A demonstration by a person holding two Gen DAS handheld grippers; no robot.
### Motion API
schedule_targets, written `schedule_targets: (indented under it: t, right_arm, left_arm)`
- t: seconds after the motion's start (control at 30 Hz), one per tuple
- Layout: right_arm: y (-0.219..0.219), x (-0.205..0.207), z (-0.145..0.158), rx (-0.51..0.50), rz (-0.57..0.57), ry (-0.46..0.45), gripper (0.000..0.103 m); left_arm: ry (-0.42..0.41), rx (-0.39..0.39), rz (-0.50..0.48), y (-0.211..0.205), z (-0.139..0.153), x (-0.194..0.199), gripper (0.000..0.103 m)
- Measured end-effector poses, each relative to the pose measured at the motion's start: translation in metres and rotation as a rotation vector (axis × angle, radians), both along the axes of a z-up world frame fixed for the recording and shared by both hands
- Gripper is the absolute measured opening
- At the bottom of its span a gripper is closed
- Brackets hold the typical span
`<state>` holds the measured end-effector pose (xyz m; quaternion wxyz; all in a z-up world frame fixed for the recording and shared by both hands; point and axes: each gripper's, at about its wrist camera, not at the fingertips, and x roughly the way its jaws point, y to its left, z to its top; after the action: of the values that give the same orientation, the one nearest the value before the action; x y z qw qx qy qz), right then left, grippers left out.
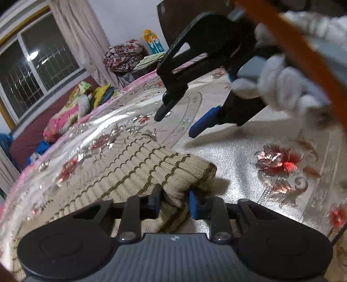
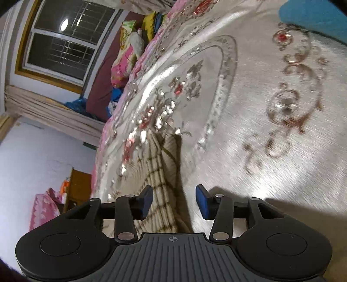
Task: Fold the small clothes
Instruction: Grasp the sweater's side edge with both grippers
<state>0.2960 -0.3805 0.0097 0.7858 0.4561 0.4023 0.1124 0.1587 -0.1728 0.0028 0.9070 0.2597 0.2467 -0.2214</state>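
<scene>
A beige knit garment with thin brown wavy stripes lies on a silvery flowered bedspread. At the bottom of the left wrist view my left gripper is shut on a bunched fold of its near corner, with cloth filling the gap between the pads. Above the bedspread beyond it, a white-gloved hand holds my right gripper, which is open and holds nothing. In the right wrist view the right gripper stands open over the garment. The edge of the cloth lies under the left finger, and the pads are clear of it.
Pillows and folded bedding are piled along the far side of the bed under a barred window. A patterned bundle sits near a dark headboard. A blue object lies at the bedspread's far corner. An orange strap crosses the top right.
</scene>
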Motion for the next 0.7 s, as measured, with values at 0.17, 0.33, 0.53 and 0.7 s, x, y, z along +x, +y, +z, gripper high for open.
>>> schedule_targets:
  t: [0.17,0.33,0.53,0.7]
  right_arm:
    - [0.009,0.029,-0.008,-0.007,0.01,0.015,0.056]
    - [0.025,0.053,-0.012,-0.022,0.039,0.013,0.056]
    - [0.036,0.07,-0.017,-0.002,0.037,0.017,0.056]
    - [0.041,0.073,-0.019,0.006,0.023,0.013,0.055]
  left_arm:
    - [0.046,-0.09,0.02,0.011,0.009,0.002,0.022]
    - [0.088,-0.196,0.045,0.022,0.02,0.01,0.02]
    - [0.119,-0.297,0.064,0.036,0.035,0.015,0.018]
    - [0.145,-0.351,0.076,0.043,0.04,0.02,0.017]
